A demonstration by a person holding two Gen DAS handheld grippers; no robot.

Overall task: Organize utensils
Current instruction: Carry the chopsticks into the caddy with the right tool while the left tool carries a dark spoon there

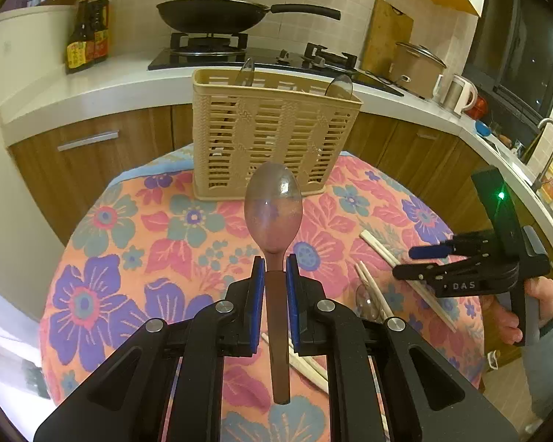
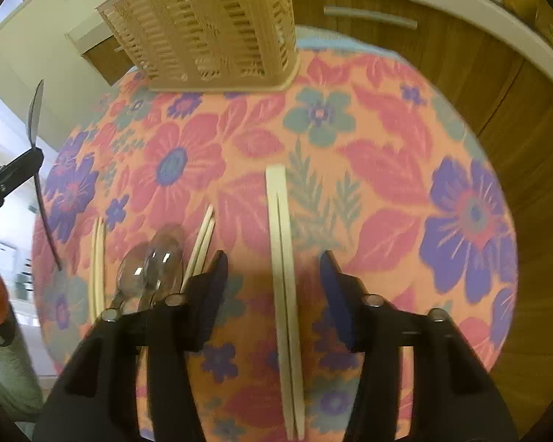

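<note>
My left gripper (image 1: 275, 263) is shut on the handle of a translucent brown spoon (image 1: 272, 206), held above the table with its bowl pointing at the beige slotted utensil basket (image 1: 269, 136). Two spoons stand in the basket. My right gripper (image 2: 272, 261) is open, its jaws on either side of a pair of pale chopsticks (image 2: 282, 258) lying on the floral tablecloth (image 2: 368, 169). Two clear spoons (image 2: 155, 261) and two more chopstick pairs (image 2: 202, 239) lie left of it. The right gripper also shows in the left wrist view (image 1: 420, 261).
The round table stands before wooden cabinets (image 1: 92, 154) and a white counter (image 1: 103, 81) with a stove, a black wok (image 1: 214, 14) and sauce bottles (image 1: 88, 33). A sink tap (image 1: 549, 147) is at the right. The basket also shows in the right wrist view (image 2: 206, 25).
</note>
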